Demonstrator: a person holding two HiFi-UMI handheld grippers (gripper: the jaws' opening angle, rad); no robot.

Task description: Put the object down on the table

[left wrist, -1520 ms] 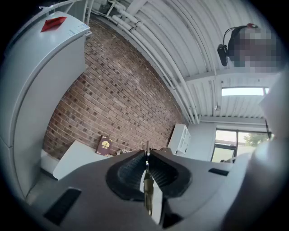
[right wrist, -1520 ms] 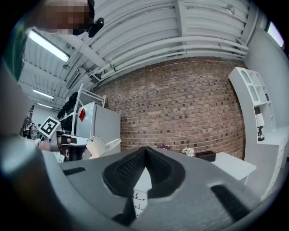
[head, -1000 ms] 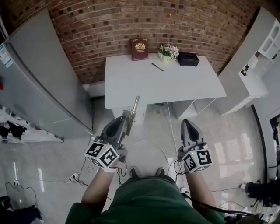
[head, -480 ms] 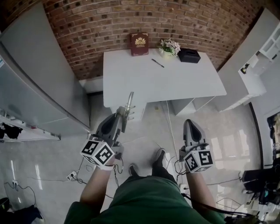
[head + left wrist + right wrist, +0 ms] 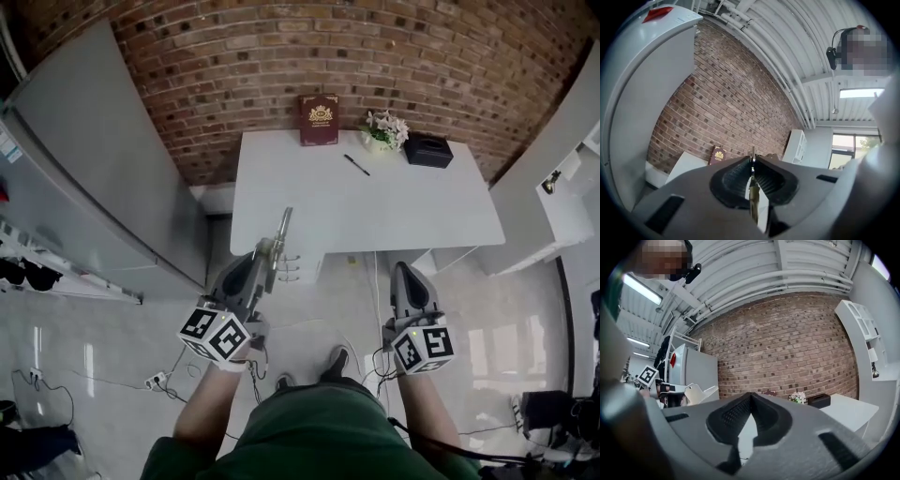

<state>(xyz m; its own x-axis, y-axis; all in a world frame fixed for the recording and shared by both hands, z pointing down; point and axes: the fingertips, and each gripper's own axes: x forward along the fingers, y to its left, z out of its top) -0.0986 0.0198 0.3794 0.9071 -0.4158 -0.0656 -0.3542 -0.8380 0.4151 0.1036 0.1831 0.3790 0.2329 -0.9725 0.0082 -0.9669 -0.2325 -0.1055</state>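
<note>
My left gripper [image 5: 265,251] is shut on a slender metal utensil [image 5: 281,228], which sticks out past the jaws toward the white table [image 5: 375,202]. It hangs over the floor just short of the table's near edge. In the left gripper view the utensil [image 5: 753,197] shows edge-on, pinched between the pads, with the table [image 5: 686,164] ahead. My right gripper [image 5: 405,270] is shut and holds nothing, also short of the table's near edge. In the right gripper view its jaws [image 5: 751,394] meet at the tip.
At the table's far edge stand a dark red book [image 5: 319,120], a small flower pot [image 5: 386,131] and a black box [image 5: 428,150]; a pen [image 5: 356,165] lies nearby. A tall grey cabinet [image 5: 94,169] flanks the left, white shelving [image 5: 562,187] the right. Cables run across the floor.
The person has stepped forward, and both grippers have come closer to the table's near edge. The left gripper keeps its hold on the utensil; the right stays shut.
</note>
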